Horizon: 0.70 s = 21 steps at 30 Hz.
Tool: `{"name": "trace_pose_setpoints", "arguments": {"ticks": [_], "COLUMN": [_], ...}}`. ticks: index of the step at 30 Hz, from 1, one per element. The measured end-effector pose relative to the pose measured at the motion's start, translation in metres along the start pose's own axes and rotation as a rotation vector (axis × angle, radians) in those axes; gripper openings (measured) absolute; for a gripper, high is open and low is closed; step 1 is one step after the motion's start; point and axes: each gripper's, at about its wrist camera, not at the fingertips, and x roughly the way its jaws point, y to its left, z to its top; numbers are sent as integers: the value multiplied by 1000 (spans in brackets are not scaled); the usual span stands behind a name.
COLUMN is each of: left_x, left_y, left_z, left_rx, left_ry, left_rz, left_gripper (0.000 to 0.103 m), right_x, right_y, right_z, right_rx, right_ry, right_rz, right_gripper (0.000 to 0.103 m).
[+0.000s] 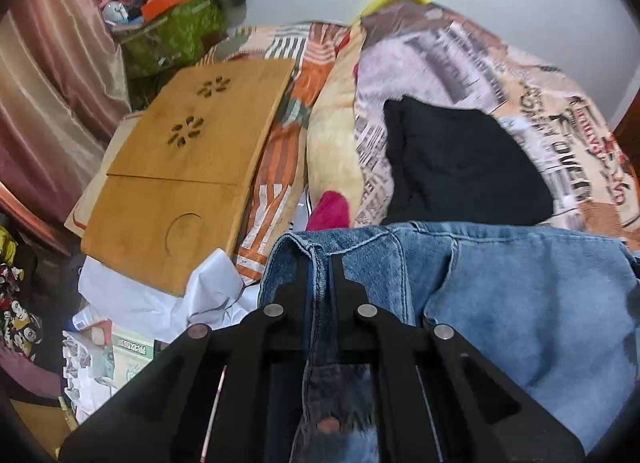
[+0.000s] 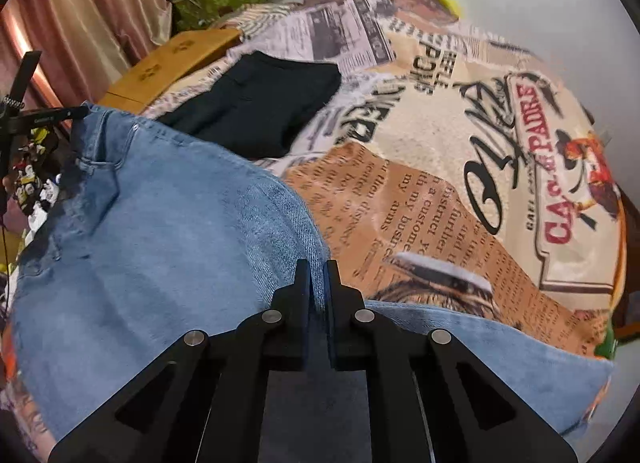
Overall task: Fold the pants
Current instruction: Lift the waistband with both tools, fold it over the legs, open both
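Light blue jeans (image 1: 520,303) hang lifted over a bed with a newspaper-print blanket (image 2: 460,151). My left gripper (image 1: 320,263) is shut on the jeans' waistband edge, the denim pinched between its fingers. My right gripper (image 2: 318,269) is shut on a folded edge of the same jeans (image 2: 160,223), whose waistband reaches up to the left, where the other gripper's black body shows. A folded black garment (image 2: 260,107) lies on the blanket beyond the jeans, also in the left wrist view (image 1: 460,167).
A bamboo lap tray (image 1: 180,167) rests at the bed's left side. A cream and pink plush (image 1: 332,151) lies beside it. White paper and clutter (image 1: 132,303) lie below. Pink curtains (image 1: 48,83) hang at left. A green bag with clutter (image 1: 176,23) stands behind.
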Motion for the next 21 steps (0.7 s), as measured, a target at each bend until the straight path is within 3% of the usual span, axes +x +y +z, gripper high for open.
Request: {"name": "trace_pose_setpoints", "arguments": {"ticks": [10,21], "left_x": [-80,-121], "left_y": [21,45], "left_z": [-40,-105], "left_rx": [-34,-62], "left_ry": [-91,-102], "left_rz": [-34,-29], "left_gripper": [6,6], "right_x": [-67,-98], "right_y": [35,75], "right_z": [-24,-81], "right_rx": [-4,2], "right_ry": [-119,-165], "right_rz": [-59,-57], "right_gripper": [6,6]}}
